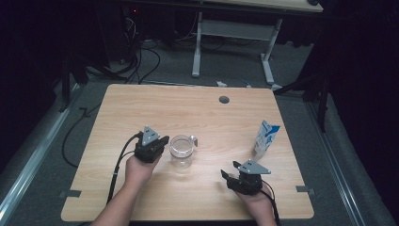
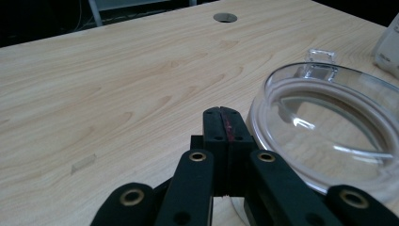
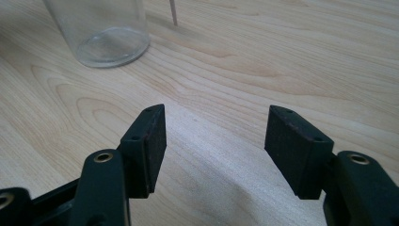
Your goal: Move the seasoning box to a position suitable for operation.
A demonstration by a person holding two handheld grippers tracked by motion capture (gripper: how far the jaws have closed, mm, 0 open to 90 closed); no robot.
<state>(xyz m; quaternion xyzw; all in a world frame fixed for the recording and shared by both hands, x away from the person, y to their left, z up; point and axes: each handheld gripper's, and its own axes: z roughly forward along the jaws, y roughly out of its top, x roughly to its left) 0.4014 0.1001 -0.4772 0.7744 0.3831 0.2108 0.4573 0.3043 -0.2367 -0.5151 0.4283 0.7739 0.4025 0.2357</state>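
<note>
On the wooden table (image 1: 141,106) we see a clear glass jar (image 1: 181,150) standing upright near the middle, its mouth open to the top. Just to its left, our left gripper (image 1: 158,146) sits close beside the jar without holding it; in the left gripper view its jaws are pressed together with nothing between them, the jar's rim (image 2: 324,127) just beside them on the right. Nearer us and to the right, our right gripper (image 1: 227,175) rests low over the table, well apart from the jar, its jaws spread wide and empty. A blue-and-white carton (image 1: 266,138) stands near the right edge, and a round hole (image 1: 224,100) marks the far side.
</note>
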